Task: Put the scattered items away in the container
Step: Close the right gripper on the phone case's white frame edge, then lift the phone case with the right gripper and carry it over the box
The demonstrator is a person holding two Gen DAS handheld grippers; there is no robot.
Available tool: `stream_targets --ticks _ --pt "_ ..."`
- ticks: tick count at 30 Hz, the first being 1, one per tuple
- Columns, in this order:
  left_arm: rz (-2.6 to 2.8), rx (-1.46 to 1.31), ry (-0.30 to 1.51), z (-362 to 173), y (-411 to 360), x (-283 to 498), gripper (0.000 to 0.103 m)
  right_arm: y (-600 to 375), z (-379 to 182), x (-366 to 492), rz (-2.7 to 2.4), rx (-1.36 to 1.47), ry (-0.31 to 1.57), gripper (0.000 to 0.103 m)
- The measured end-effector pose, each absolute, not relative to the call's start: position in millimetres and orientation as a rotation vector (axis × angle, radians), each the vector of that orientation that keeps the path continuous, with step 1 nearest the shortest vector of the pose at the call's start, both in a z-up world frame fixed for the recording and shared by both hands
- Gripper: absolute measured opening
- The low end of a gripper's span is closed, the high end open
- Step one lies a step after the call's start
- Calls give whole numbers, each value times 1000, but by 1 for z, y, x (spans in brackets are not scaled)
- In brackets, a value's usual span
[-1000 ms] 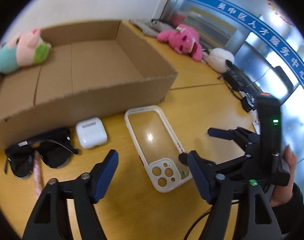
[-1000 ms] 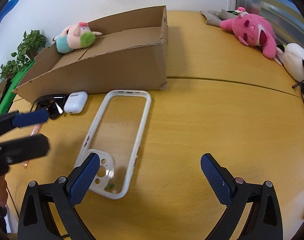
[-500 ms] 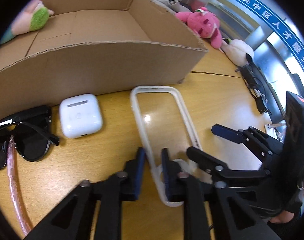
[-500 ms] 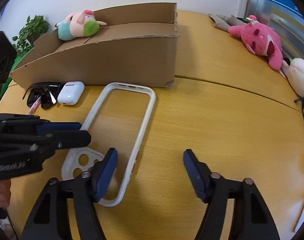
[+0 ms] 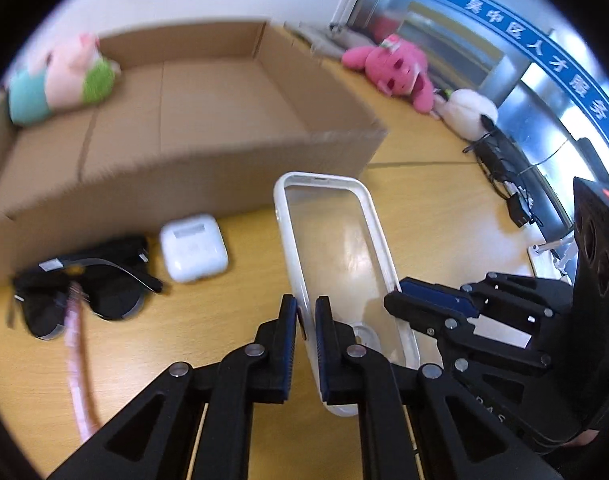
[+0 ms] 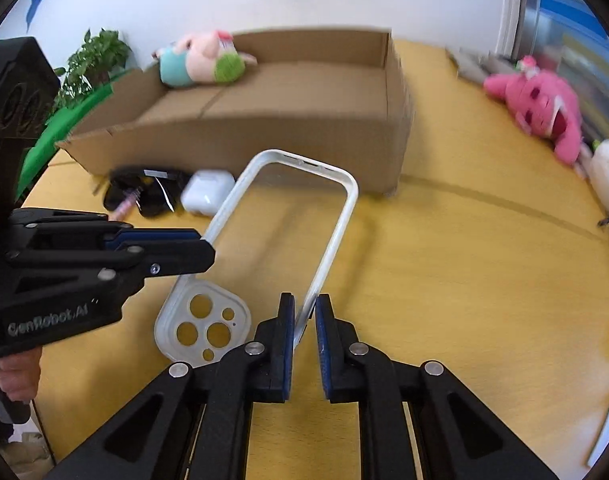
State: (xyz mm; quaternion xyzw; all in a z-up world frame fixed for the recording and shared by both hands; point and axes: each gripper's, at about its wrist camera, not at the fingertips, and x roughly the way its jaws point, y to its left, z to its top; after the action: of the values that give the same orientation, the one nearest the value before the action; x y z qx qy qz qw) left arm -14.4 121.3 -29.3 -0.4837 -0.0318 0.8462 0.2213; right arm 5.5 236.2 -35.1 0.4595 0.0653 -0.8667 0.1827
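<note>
The left tool [image 5: 305,320] and right tool [image 6: 304,318] are each clamped on opposite long rims of the clear phone case [image 5: 336,248], tilted above the yellow surface [image 6: 444,280], just before the cardboard box [image 5: 208,112].

The clear phone case [image 5: 336,264] with its white rim sits centre frame in the left wrist view, tilted, camera-cutout end lowest, long edges pinched on both sides. In the right wrist view it rises from lower centre towards the cardboard box [image 6: 264,136]. That open, shallow box fills the upper left of the left wrist view, a pastel plush pig [image 5: 60,80] lying in its far left corner. Just in front of the box's near wall, the white earbud case [image 5: 193,248] lies closed on the wooden table, beside it the black sunglasses [image 5: 84,284] at left, folded, a pink pen [image 5: 78,360] crossing them towards the lower left.
</note>
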Motion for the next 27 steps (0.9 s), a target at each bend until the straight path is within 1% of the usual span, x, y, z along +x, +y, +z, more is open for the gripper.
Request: stream_targets --ticks 5,10,12,20,25,27 --pt "2400 -1229 -130 11 104 -13 9 226 6 10 -2494 1155 197 11" --pt "2498 -1137 -108 52 79 -26 9 195 43 -6 -2489 1031 301 11" --pt "2531 -1111 -91 65 71 -36 9 185 56 -19 -2478 993 312 11" --pt "2607 -1052 -103 114 27 -89 9 141 112 -74 -2455 855 343 10" --pt "2602 -1040 -94 137 16 -133 10 123 143 -122 -2459 845 341 10" --pt "2593 -1037 -116 143 10 -152 10 117 153 -140 -2453 856 351 10"
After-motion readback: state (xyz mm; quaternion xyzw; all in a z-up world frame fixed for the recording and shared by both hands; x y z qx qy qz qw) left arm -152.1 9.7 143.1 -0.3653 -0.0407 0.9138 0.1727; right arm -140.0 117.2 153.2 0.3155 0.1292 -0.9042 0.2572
